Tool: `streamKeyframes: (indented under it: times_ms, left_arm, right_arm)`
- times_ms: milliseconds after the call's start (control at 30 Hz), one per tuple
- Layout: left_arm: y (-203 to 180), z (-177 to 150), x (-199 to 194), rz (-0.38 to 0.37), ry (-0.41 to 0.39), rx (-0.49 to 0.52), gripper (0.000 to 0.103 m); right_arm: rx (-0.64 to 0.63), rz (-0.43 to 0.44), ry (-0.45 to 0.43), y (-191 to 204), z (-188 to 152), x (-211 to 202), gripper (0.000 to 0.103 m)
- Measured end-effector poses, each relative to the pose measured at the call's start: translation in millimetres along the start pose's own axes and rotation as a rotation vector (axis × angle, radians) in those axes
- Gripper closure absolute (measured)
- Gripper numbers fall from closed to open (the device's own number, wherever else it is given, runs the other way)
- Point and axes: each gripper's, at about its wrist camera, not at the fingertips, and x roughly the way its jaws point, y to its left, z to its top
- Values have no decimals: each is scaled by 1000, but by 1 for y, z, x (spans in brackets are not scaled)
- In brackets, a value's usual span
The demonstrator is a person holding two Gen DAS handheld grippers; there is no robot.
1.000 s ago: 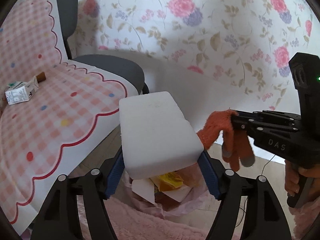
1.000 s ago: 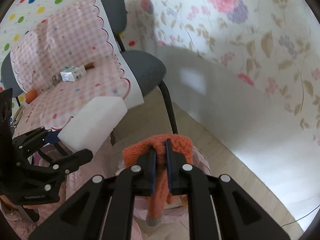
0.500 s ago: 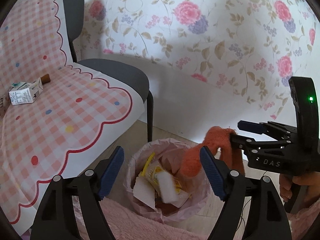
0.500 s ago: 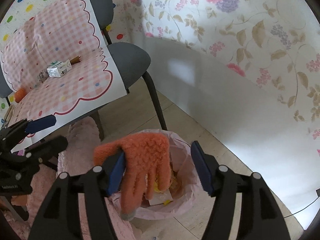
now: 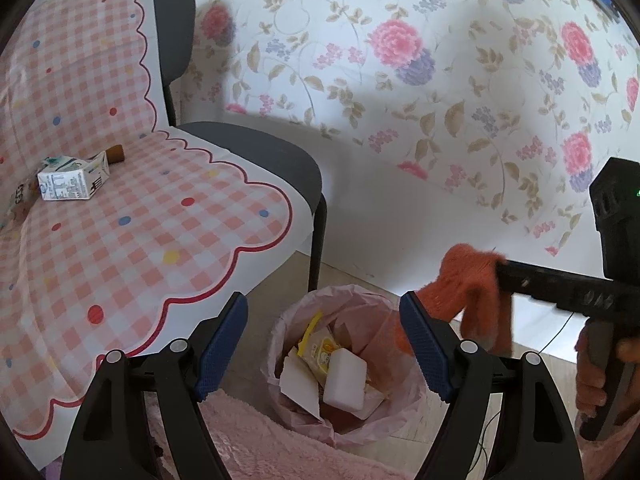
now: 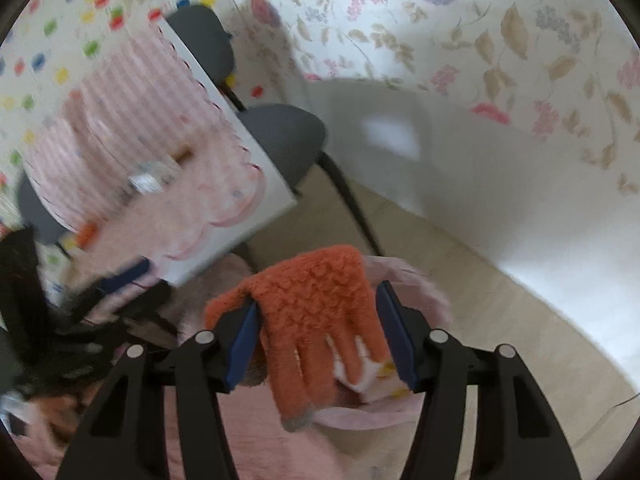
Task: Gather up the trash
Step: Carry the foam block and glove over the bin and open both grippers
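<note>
A pink-lined trash bin (image 5: 288, 320) stands on the floor and holds a white foam block (image 5: 345, 376), a yellow wrapper (image 5: 320, 350) and paper. My left gripper (image 5: 324, 344) is open and empty above the bin. My right gripper (image 6: 318, 336) is open; an orange knit glove (image 6: 316, 312) still hangs draped over its left finger above the bin (image 6: 416, 280). The glove also shows in the left wrist view (image 5: 472, 284), hanging from the right gripper.
A grey chair (image 5: 256, 148) draped with a pink checked cloth (image 5: 132, 216) stands at left; a small milk carton (image 5: 72, 178) and a brown piece (image 5: 116, 152) lie on it. A pink fluffy rug (image 5: 280, 448) lies below. A floral wall is behind.
My left gripper opened and the white foam block dropped into the bin. My right gripper opened from its grip on the orange glove, which now hangs on one finger.
</note>
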Motion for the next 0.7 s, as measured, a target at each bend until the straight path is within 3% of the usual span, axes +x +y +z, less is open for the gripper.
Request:
streamKeyframes:
  times_ms: [67, 200, 267, 300, 400, 533, 633, 700]
  left_arm:
    - [1, 0, -1, 1, -1, 2, 25]
    - [3, 0, -2, 3, -4, -1, 25]
    - [4, 0, -2, 7, -4, -4, 25]
    - [6, 0, -3, 8, -4, -6, 25]
    - [9, 0, -5, 15, -6, -14, 25]
    - [12, -1, -8, 26, -12, -22, 25]
    - [15, 0, -8, 32, -11, -33, 25]
    - [17, 0, -8, 35, -12, -41, 25]
  right_arm:
    - [31, 11, -18, -2, 3, -4, 46]
    - [-9, -117, 2, 4, 4, -2, 46]
    - [-13, -81, 40, 4, 1, 2, 46]
    - [2, -15, 61, 5, -1, 5, 46]
    - [56, 92, 43, 3, -1, 3, 46]
    - [95, -20, -10, -6, 6, -4, 46]
    - [81, -103, 42, -10, 5, 6, 46]
    - [58, -107, 92, -7, -2, 16, 46]
